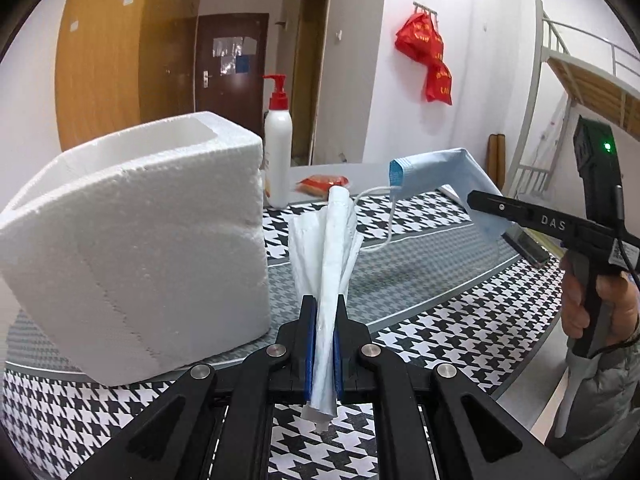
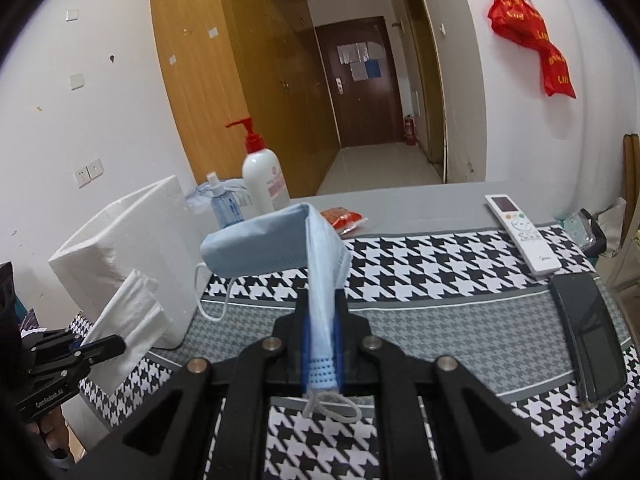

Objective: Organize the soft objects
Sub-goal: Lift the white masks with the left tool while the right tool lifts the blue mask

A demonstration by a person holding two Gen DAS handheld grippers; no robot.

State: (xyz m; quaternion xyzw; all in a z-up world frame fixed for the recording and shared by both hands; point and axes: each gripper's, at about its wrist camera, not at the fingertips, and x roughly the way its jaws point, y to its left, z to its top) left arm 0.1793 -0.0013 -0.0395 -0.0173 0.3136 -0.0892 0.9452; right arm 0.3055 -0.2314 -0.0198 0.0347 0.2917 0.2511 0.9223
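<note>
Left tongs (image 1: 323, 312) pinch a white tissue (image 1: 328, 240) beside the foam box (image 1: 152, 240) — off the bench (image 1: 440, 320). Right tongs (image 2: 320, 312) clamp a blue mask (image 2: 280, 240), lifted too.

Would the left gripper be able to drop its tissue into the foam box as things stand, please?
Probably yes: the foam box stands just left of the left gripper, its top open, with nothing between; the tissue must be lifted over the rim.
</note>
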